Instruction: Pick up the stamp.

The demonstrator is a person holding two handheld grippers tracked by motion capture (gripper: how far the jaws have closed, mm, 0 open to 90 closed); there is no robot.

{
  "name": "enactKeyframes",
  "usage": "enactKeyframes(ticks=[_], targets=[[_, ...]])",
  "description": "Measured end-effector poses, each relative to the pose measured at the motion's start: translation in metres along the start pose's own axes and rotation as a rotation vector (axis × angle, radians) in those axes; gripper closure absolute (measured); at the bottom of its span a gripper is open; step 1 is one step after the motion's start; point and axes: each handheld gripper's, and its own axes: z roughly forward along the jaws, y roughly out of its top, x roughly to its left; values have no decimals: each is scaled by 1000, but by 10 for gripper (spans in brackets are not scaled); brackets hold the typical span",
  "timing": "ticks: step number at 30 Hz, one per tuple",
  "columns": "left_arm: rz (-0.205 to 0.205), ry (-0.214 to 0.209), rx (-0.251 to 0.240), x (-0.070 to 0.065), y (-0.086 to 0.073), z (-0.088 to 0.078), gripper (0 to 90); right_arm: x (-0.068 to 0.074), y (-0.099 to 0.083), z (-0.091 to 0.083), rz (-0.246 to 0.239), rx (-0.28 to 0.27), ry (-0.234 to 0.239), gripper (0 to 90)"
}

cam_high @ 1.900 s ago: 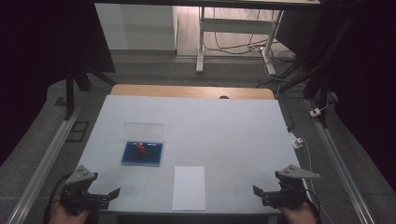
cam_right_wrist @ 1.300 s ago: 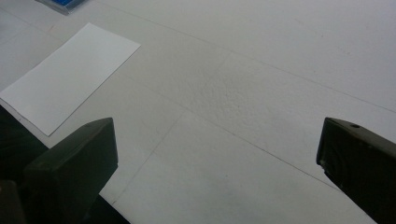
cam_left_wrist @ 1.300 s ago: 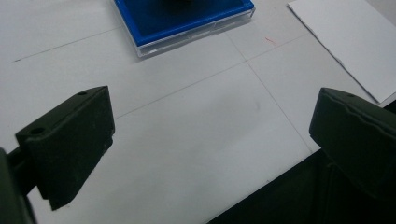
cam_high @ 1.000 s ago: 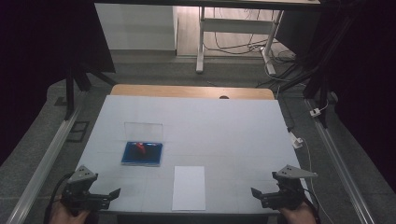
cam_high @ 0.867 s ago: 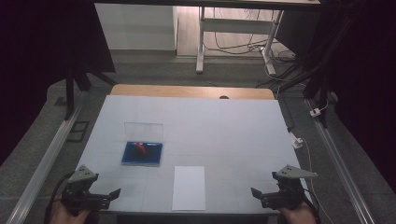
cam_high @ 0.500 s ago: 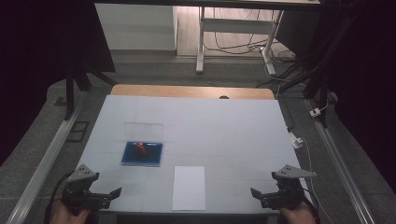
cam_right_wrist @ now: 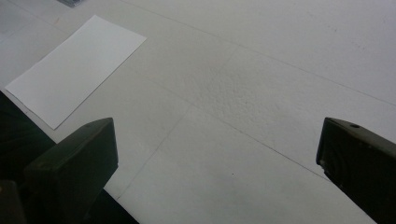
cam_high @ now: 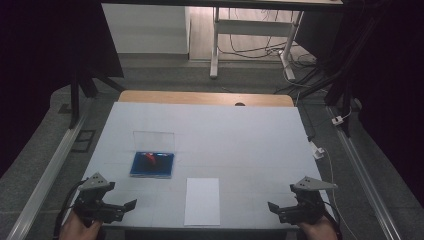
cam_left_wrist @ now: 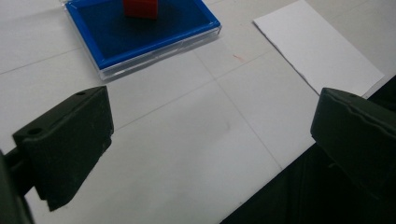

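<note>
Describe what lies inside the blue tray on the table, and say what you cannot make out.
Inside the blue tray sits one small red block, resting on the tray's blue floor. A clear lid stands open behind it. The block's top is cut off in the left gripper view, so its full shape is unclear.

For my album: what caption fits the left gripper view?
Open left gripper facing a blue tray with a red block.

The right gripper [cam_right_wrist: 217,163] is seen with its two black jaws set wide apart, nothing between them, above the white table [cam_right_wrist: 280,70]. A white sheet of paper [cam_right_wrist: 77,67] is laid flat at the table's near edge, apart from both jaws.
</note>
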Motion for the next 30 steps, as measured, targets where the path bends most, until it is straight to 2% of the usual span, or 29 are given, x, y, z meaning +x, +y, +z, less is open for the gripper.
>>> enactKeyframes(ticks=[5,9,14,21,30], targets=[[13,-11,-24,3,4,5,0,0,0,0,4,0,0,0],[40,-27,-15,4,7,13,0,0,0,0,1,-1,1,0],[73,-4,-3,4,12,22,0,0,0,1,0,0,5,0],[56,6,-36,10,20,30,0,0,1,1,1,4,5,0],[84,46,-10,15,32,46,0,0,1,1,-4,11,3,0]])
